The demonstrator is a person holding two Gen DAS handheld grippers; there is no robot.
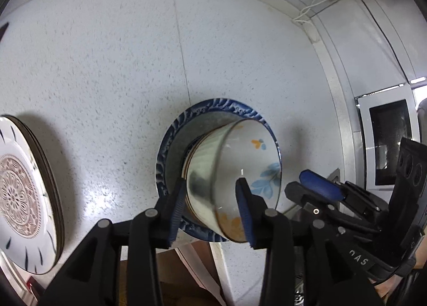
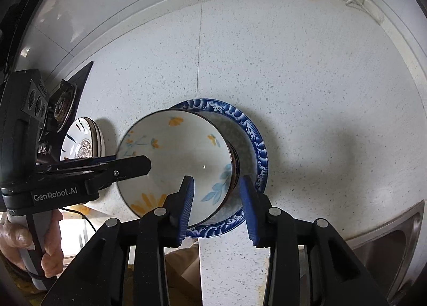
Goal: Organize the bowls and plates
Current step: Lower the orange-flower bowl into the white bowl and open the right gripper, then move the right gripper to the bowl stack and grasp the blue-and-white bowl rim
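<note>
On the speckled bench [image 2: 307, 71], a stack of patterned plates [image 1: 24, 194] lies well to the left while the blue-rimmed plate [image 2: 250, 130] near the front edge carries nested bowls, the floral bowl [image 2: 181, 151] uppermost. My left gripper [image 1: 210, 199] straddles that bowl's rim, one finger outside, one inside, seemingly pinching it; my right gripper [image 2: 216, 199] stands apart around the opposite rim, gripping nothing. I judge the bowl-stacking step is in hand: next comes releasing cleanly without tipping the stack.

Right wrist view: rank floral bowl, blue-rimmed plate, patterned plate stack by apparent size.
1. floral bowl, though nearest the camera
2. blue-rimmed plate, partly hidden by the bowl, so its rank against the bowl is unsure
3. patterned plate stack, clearly smallest
</note>
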